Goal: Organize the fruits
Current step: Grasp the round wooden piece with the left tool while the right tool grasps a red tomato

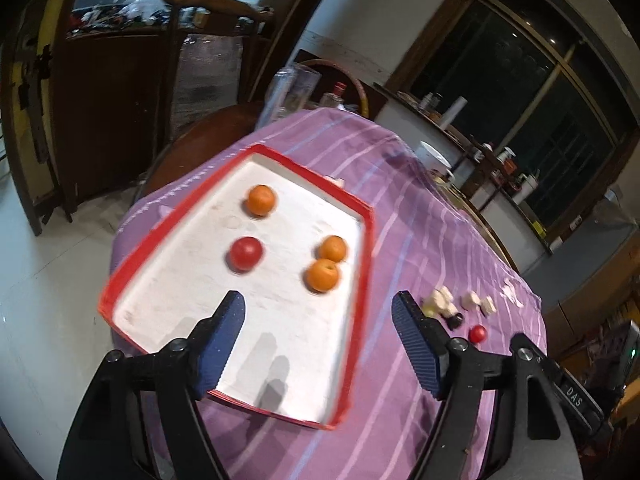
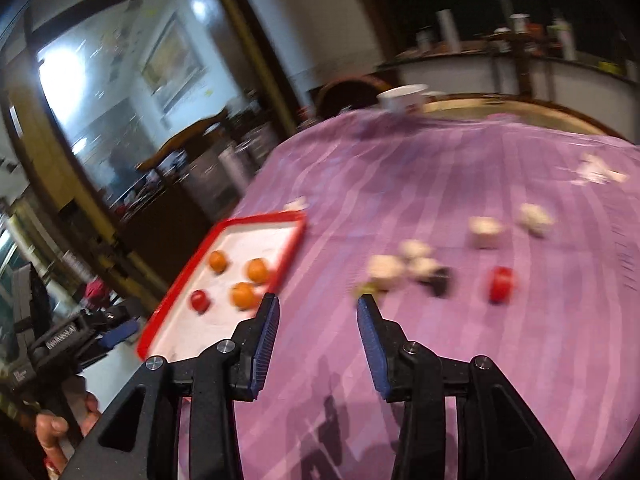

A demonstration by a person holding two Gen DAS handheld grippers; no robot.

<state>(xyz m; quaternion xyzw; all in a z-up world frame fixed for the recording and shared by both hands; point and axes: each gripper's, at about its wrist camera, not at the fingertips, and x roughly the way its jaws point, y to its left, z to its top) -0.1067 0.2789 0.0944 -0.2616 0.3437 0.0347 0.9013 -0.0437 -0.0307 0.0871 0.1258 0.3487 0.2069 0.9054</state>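
The left gripper hangs over the near part of the red-rimmed tray, its two blue-padded fingers spread wide with nothing between them. The right gripper is released too, its jaws apart and empty, above the bare purple striped cloth just to the right of the tray.

Inside the tray, past the left fingers, there is free white floor, then four fruits: a red apple toward the left, two oranges touching each other near the right rim, and a third orange farther back, apart from the others. The far half of the tray floor behind this orange is open. The tray's left rim lies close to the cloth's edge, where the table drops off to the floor.

The right wrist view shows more of the cloth on the right side: a small red fruit lies alone in the open, well apart from the tray, with a dark item and several pale pieces near it. These are blurred, and I cannot tell what they are. In the left wrist view the same red fruit is seen only small, beside the right finger. The right wrist view also shows the left gripper from the side, and the person's hand holding its handle. Farther back, a white bowl stands near the far edge of the table.
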